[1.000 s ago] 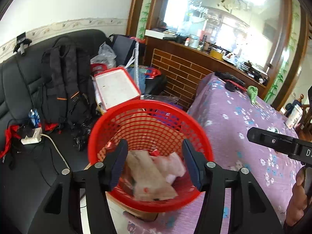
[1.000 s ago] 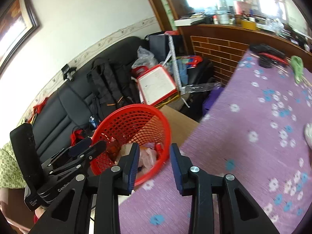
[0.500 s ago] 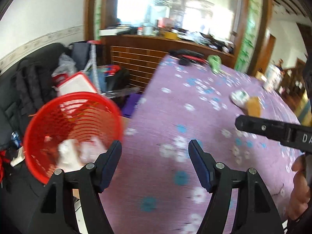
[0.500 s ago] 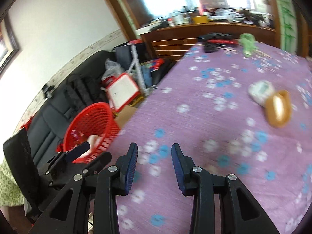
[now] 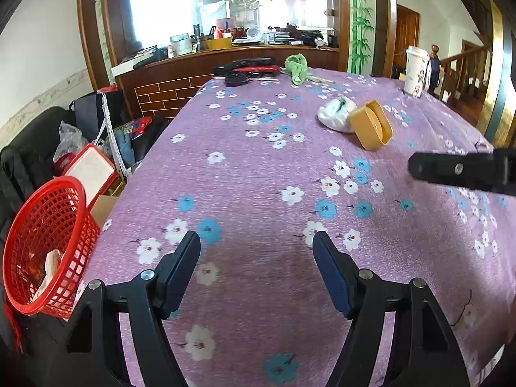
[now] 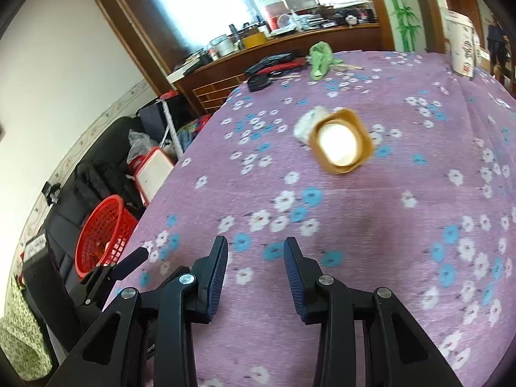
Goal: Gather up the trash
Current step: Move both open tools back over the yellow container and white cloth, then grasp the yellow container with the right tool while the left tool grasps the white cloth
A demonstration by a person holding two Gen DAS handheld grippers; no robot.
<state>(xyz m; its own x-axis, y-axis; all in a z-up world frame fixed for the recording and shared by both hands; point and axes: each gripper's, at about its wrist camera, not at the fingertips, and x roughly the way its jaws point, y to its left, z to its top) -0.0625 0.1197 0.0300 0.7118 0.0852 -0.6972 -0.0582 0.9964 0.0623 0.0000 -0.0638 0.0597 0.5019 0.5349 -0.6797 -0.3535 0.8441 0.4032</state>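
Note:
A red mesh basket [image 5: 45, 245] [image 6: 103, 232] with crumpled paper inside stands beside the table's left edge. On the purple flowered tablecloth [image 5: 258, 174] an orange paper cup [image 5: 371, 125] [image 6: 342, 142] lies on its side, touching a white crumpled wrapper [image 5: 335, 114] [image 6: 308, 121]. My left gripper [image 5: 256, 245] is open over the cloth near the front, nothing between its fingers. My right gripper [image 6: 255, 251] is also open and empty, with the cup well ahead of it. One of its fingers [image 5: 458, 171] shows at the right of the left wrist view.
A green cloth [image 5: 296, 67], black and red items [image 5: 245, 67] and a tall white cup [image 5: 416, 71] sit at the table's far side. Left of the table are a black sofa [image 6: 64, 213] with bags, a red-framed white board [image 5: 88, 171] and a cardboard box [image 5: 103, 206].
Both grippers swung right, from over the red basket to over the table. The left jaws spread wider. The cup and wrapper came into view.

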